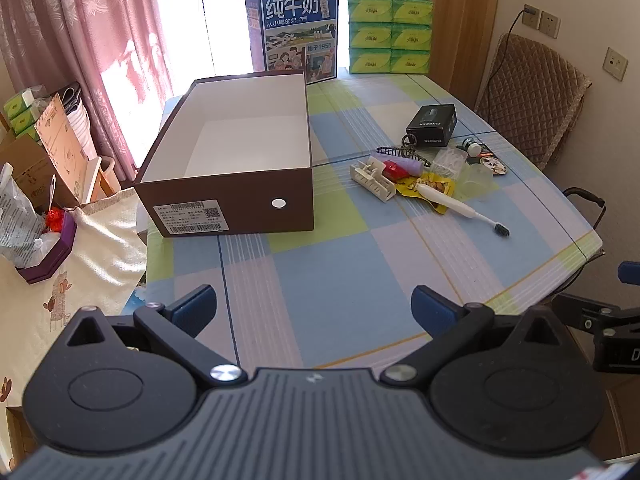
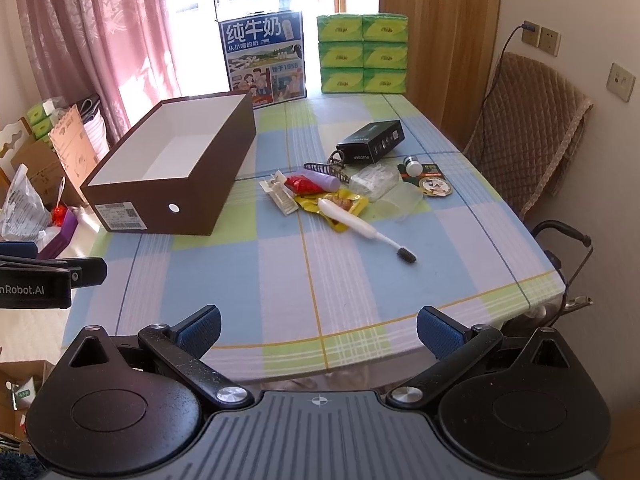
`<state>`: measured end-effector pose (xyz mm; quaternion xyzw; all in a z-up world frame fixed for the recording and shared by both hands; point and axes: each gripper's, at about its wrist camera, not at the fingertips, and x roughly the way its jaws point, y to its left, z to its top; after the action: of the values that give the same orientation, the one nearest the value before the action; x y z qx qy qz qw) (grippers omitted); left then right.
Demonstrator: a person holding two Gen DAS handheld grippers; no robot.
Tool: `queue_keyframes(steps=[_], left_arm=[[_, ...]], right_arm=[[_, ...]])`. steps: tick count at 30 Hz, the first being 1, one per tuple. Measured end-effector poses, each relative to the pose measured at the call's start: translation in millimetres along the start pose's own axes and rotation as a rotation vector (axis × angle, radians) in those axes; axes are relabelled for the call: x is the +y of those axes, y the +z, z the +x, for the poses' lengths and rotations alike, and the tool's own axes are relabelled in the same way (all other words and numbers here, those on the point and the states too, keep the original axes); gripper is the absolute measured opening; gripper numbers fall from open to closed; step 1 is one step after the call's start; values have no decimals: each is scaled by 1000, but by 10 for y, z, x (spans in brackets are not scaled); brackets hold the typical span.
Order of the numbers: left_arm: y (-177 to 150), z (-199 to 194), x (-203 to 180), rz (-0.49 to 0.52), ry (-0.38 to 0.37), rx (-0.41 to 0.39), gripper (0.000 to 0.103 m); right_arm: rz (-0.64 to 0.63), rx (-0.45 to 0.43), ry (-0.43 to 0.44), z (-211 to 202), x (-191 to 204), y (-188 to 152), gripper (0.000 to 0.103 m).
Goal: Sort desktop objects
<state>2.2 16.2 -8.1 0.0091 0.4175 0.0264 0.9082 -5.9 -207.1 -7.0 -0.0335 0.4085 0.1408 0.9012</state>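
An open brown box (image 1: 230, 196) (image 2: 168, 196) with a white, empty inside stands on the left of the checked table. A pile of small objects lies to its right: a white toothbrush (image 1: 456, 204) (image 2: 366, 230), a yellow snack packet (image 1: 434, 190) (image 2: 344, 204), a white clip (image 1: 370, 182) (image 2: 278, 194), a red item (image 1: 394, 170) (image 2: 300, 184), a purple tube (image 1: 404, 162) (image 2: 326, 180), a black hair claw (image 1: 404, 152) (image 2: 324, 170) and a black carton (image 1: 432, 124) (image 2: 372, 142). My left gripper (image 1: 314, 308) and right gripper (image 2: 318, 330) are open and empty, near the table's front edge.
A milk carton box (image 1: 296, 34) (image 2: 264, 58) and stacked green tissue packs (image 1: 390, 34) (image 2: 362, 54) stand at the table's far end. A padded chair (image 1: 528, 96) (image 2: 528, 128) is on the right. Cardboard boxes and bags (image 1: 44, 168) crowd the left.
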Motion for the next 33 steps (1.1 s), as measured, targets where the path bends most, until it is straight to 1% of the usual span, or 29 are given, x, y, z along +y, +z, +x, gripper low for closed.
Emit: queue_keyframes(steps=[21, 33], left_arm=[[15, 27, 19, -5, 0, 4, 102], [144, 213, -63, 5, 4, 16, 102]], right_arm=[[-8, 7, 6, 76, 22, 87, 101], [2, 24, 30, 269, -118, 182, 101]])
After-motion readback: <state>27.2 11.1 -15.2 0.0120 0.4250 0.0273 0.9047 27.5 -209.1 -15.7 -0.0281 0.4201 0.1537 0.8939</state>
